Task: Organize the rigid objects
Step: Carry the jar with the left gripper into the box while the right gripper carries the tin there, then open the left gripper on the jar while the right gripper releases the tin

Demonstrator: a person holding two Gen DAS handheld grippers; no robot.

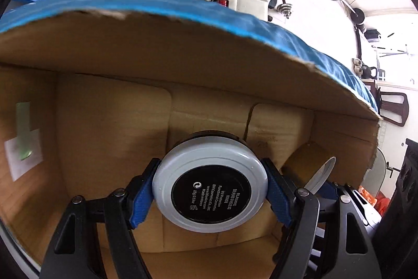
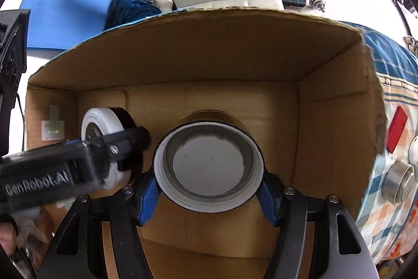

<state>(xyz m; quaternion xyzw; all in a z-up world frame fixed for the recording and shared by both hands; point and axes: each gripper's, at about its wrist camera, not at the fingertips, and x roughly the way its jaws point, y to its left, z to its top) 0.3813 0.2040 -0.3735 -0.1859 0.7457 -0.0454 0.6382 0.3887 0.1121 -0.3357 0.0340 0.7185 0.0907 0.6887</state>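
My left gripper (image 1: 210, 187) is shut on a round grey cosmetic compact (image 1: 210, 187) with a black label, held inside a cardboard box (image 1: 109, 122). My right gripper (image 2: 209, 169) is shut on a gold jar (image 2: 209, 164), its white-rimmed end facing the camera, also inside the box (image 2: 326, 122). In the right wrist view the left gripper (image 2: 122, 140) and its compact (image 2: 102, 122) are to the left of the jar. In the left wrist view the gold jar (image 1: 305, 164) shows to the right of the compact.
The box stands on a blue patterned cloth (image 2: 392, 148). A red object (image 2: 397, 130) and a metal tin (image 2: 399, 184) lie on the cloth right of the box. A white label (image 1: 23, 156) is on the box's left wall. Dumbbells (image 2: 316, 1) lie behind.
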